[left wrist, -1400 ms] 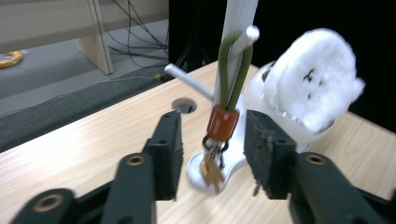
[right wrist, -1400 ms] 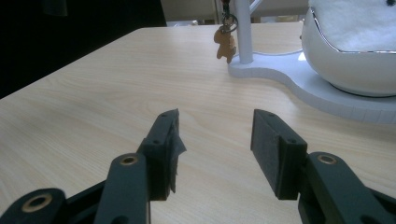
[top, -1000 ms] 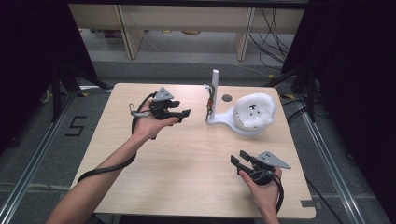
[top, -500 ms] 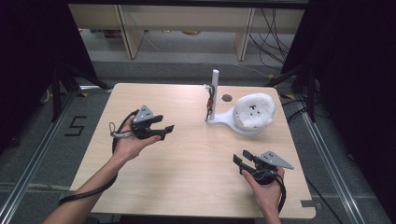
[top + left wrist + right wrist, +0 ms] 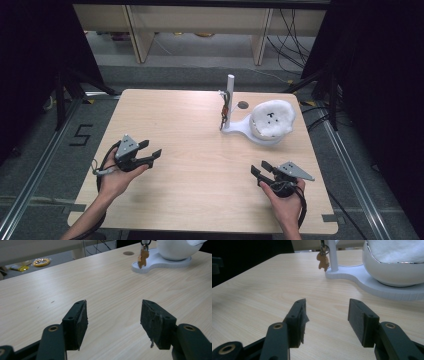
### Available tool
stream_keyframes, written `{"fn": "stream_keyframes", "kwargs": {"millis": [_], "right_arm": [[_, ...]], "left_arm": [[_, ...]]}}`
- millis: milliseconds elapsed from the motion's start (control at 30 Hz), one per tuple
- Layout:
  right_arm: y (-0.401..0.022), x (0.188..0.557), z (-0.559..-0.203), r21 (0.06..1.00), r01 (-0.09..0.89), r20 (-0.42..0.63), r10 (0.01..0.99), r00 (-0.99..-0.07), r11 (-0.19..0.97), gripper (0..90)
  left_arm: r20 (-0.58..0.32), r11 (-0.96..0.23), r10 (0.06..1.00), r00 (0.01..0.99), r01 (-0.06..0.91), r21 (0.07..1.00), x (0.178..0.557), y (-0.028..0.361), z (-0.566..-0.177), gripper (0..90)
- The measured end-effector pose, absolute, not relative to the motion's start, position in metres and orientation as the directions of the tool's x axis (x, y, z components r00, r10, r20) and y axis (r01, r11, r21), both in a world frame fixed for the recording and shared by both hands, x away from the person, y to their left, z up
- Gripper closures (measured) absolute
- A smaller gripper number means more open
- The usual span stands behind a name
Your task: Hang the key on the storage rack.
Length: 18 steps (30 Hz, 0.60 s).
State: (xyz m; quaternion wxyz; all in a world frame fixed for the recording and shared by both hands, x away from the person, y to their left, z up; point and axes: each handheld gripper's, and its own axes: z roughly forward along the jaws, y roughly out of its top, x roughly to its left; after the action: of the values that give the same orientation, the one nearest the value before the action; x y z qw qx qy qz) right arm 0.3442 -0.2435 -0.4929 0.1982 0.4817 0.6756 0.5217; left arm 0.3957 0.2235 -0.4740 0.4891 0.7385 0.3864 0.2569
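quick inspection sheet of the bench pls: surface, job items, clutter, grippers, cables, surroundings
Surface: wooden table, bare apart from the stand; a small dark round spot behind the stand.
Job's things: white stand with an upright post; a small tan charm hangs from the post; a white bowl sits on the stand's base.
Clutter: nothing seen on the table.
Grippers: left gripper open, nothing between its jaws; right gripper open, nothing between its jaws. Both are well short of the stand.
Cables: a cable loops from the left gripper; loose cables on the floor behind.
Surroundings: wooden shelving legs behind the table, dark curtains at both sides, a floor mark "5".
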Motion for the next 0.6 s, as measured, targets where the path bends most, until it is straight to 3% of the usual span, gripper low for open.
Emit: {"fn": "stream_keyframes", "kwargs": {"millis": [600], "right_arm": [[-0.253, 0.348, -0.499, 0.906, 0.423, 0.211, 0.868, -0.45, -0.001, 49.2]], "left_arm": [[-0.028, -0.142, 0.888, 0.46, 0.332, 0.933, 0.365, 0.261, -0.522, 37.8]]}}
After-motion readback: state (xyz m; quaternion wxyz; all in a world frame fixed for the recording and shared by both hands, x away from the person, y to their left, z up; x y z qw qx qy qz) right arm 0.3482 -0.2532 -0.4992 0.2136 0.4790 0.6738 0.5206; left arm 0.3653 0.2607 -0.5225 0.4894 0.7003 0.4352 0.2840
